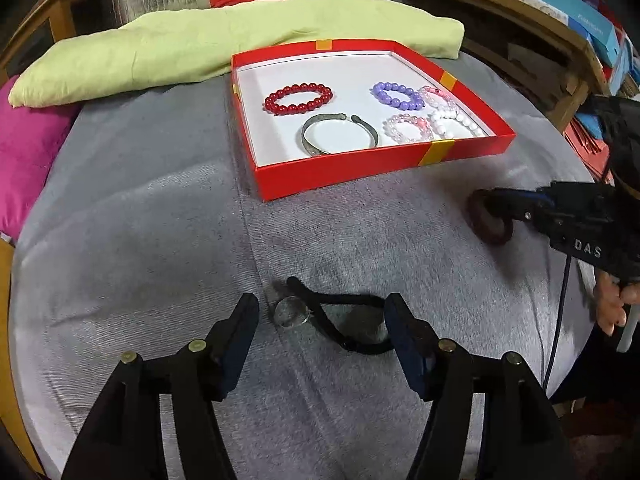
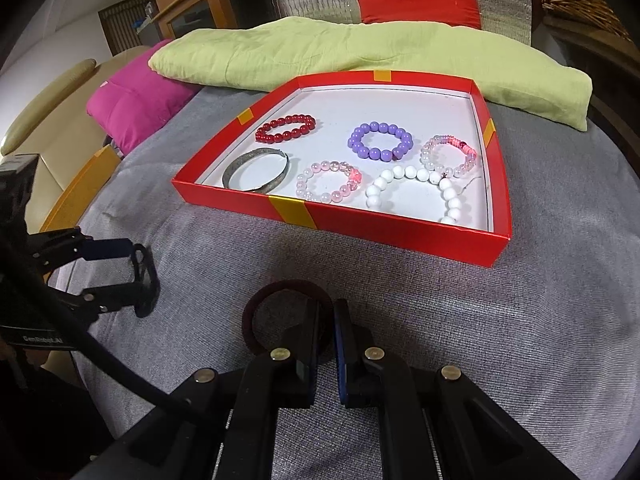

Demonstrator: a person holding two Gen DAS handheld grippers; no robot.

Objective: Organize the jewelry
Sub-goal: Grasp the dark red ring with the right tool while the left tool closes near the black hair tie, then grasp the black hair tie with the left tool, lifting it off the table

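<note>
- Left wrist view: the left gripper (image 1: 322,316) stands wide open low over the grey cloth (image 1: 160,240), its two fingers straddling a black cord hair tie (image 1: 344,320) that lies flat on the cloth with a clear round charm (image 1: 291,312) at its left end; neither finger touches it.
- Farther off, a shallow red box (image 1: 360,168) sits on the cloth. Inside lie a red bead bracelet (image 1: 298,98) at far left, a silver bangle (image 1: 340,134) nearer, a purple bead bracelet (image 1: 398,95), two pink-clear bead bracelets (image 1: 410,128) and a white bead bracelet (image 1: 456,120) at right.
- At the right edge the right gripper (image 1: 486,206) reaches in, its tips nearly together on a dark maroon hair band (image 1: 494,228) resting on the cloth.
- A pale green quilt (image 1: 200,52) lies beyond the box, a magenta cushion (image 1: 28,152) at left.
- Right wrist view: the right gripper (image 2: 326,320) is narrowed, its fingers pinching the near side of the dark maroon hair band (image 2: 288,304); the loop lies on the grey cloth (image 2: 480,340), just near of the red box (image 2: 400,224).
- The box holds the same bracelets, well apart from the band: red (image 2: 286,128), purple (image 2: 380,140), white (image 2: 420,192) and the silver bangle (image 2: 256,172).
- At left the left gripper (image 2: 140,280) is spread wide around the black cord hair tie (image 2: 146,276).
</note>
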